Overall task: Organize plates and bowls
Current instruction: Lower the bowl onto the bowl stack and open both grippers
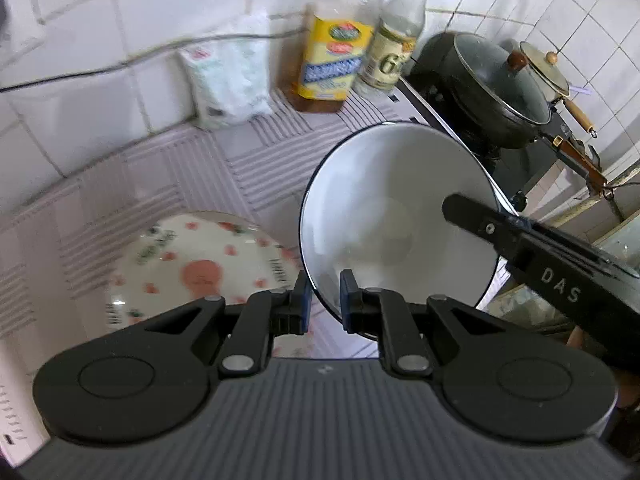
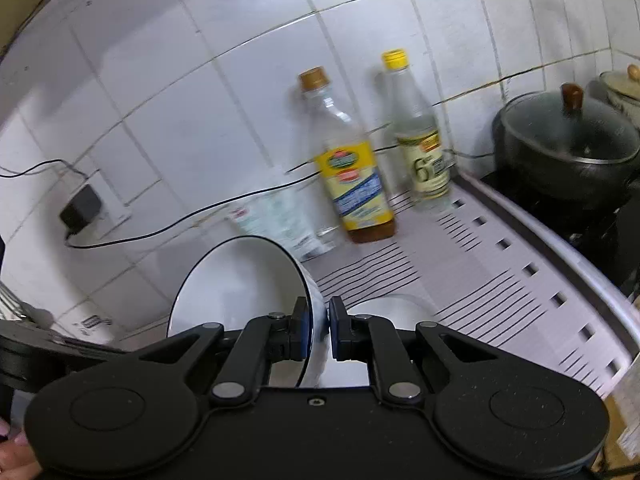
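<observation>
A white bowl with a dark rim (image 1: 384, 216) hangs tilted above the counter, held from both sides. My left gripper (image 1: 324, 304) is shut on its near rim. My right gripper (image 2: 319, 330) is shut on the opposite rim of the same bowl (image 2: 232, 280), and one of its fingers (image 1: 480, 216) reaches over the bowl's right edge in the left wrist view. A strawberry-patterned plate (image 1: 192, 268) lies on the ribbed mat below and left of the bowl. Another white dish (image 2: 388, 308) shows partly under the right gripper.
Two bottles (image 1: 340, 52) (image 1: 400, 40) and a white bag (image 1: 228, 80) stand against the tiled wall. A lidded black pan (image 1: 496, 92) and a smaller pot (image 1: 548, 68) sit on the stove at right. A cable (image 2: 180, 220) runs along the wall from a plug.
</observation>
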`<action>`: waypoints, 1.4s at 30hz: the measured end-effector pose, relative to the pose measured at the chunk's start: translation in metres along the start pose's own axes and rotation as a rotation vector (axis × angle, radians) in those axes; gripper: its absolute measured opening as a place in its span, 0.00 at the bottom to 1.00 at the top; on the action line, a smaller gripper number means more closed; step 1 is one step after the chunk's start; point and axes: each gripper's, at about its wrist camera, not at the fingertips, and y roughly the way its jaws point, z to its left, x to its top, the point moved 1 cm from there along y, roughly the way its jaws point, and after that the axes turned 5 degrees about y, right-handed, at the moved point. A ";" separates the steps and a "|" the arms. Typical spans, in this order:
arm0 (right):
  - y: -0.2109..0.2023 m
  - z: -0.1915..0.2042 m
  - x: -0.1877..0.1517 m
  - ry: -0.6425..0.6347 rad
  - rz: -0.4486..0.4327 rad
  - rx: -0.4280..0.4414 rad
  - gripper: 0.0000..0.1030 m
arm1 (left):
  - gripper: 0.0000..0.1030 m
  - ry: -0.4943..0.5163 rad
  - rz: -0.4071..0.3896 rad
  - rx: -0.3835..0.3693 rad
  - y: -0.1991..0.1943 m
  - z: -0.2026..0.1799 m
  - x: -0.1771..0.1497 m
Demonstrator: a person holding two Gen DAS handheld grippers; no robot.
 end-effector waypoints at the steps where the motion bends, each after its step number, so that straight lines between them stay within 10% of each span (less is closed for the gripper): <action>1: 0.004 -0.004 0.003 -0.009 0.006 -0.012 0.14 | 0.13 -0.009 0.012 -0.006 0.006 -0.005 0.002; 25: 0.071 -0.039 -0.002 -0.481 0.128 -0.035 0.13 | 0.16 -0.221 0.221 0.119 0.102 -0.035 0.029; 42: 0.053 -0.050 0.013 -0.439 0.086 0.082 0.22 | 0.23 -0.331 0.112 0.075 0.072 -0.037 0.013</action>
